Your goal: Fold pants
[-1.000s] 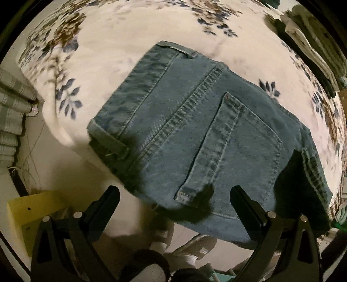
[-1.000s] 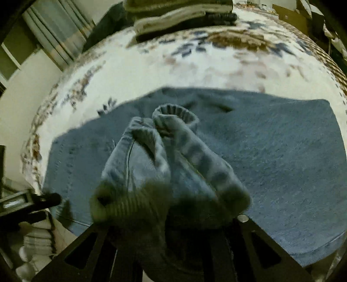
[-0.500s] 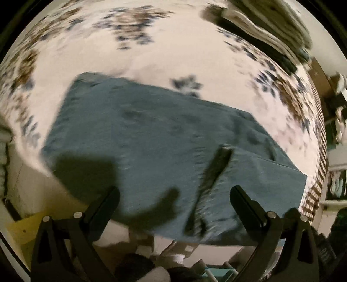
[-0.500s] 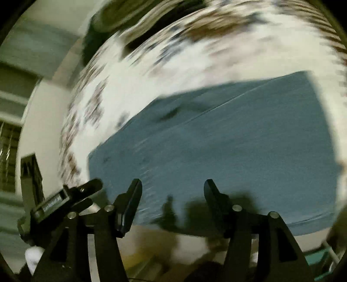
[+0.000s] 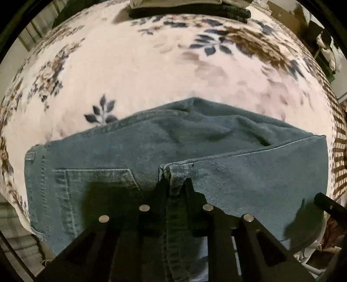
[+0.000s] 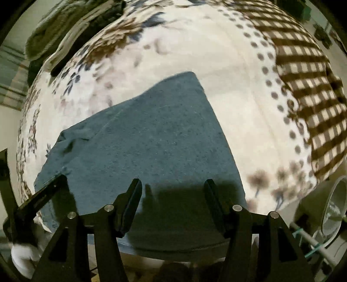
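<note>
A: What has changed?
B: Left gripper [image 5: 174,184] has just clamped the jeans' [image 5: 249,173] hem at 6 o'clock; right gripper [image 6: 172,199] gapes empty over denim on the bedspread [image 5: 141,76]; next fold can start

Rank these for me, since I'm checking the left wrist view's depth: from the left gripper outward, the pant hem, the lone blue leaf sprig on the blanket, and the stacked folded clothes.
1. Pant hem, clamped in the left gripper.
2. Blue leaf sprig, beyond the jeans, to the left.
3. Folded clothes, at the blanket's far edge.
</note>
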`<action>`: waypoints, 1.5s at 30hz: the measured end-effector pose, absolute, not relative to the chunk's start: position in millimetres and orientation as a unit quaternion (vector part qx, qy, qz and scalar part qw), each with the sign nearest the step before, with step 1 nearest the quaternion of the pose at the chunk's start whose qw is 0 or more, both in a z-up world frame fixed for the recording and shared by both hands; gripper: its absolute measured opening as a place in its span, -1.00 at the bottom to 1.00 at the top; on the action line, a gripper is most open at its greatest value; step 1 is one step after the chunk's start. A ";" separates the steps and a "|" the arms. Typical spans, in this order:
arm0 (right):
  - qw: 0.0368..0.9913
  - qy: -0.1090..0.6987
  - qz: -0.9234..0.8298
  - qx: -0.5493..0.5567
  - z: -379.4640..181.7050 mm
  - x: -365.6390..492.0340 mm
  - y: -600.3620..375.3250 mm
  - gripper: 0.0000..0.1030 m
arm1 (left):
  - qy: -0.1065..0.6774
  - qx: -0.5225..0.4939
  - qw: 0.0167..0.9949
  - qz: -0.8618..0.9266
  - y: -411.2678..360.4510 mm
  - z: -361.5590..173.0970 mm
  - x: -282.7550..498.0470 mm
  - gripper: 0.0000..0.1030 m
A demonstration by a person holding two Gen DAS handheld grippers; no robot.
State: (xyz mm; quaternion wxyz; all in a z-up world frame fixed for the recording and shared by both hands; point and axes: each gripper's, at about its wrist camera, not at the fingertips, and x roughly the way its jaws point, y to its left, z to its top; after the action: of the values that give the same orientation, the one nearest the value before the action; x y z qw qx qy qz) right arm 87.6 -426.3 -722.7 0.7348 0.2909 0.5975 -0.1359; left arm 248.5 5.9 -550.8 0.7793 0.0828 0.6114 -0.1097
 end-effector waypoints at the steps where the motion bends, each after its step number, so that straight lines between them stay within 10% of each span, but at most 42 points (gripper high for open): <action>1: 0.734 0.597 -0.140 0.294 -721.8 85.3 -427.2 0.20 | 0.607 0.081 0.783 -0.109 7.0 -546.0 251.1 -0.76; 17: 0.754 0.585 -0.064 0.291 -702.7 76.1 -399.3 -0.02 | 0.640 -0.056 0.763 -0.068 54.7 -513.3 238.9 -0.50; 26: 0.695 0.683 -0.011 0.225 -739.4 75.7 -354.4 -0.09 | 0.714 -0.004 0.695 -0.083 38.3 -578.9 204.9 -0.36; 45: 0.496 0.562 -0.133 0.649 -774.2 34.5 -393.8 -0.23 | 0.725 -0.120 0.677 -0.029 55.8 -580.5 211.3 -0.36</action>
State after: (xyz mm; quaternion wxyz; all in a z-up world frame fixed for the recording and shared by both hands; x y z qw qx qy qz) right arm 34.5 -393.8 -774.2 0.4959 0.6486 0.5618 -0.1329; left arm 211.3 55.8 -580.5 0.6771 -0.1198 0.7255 -0.0292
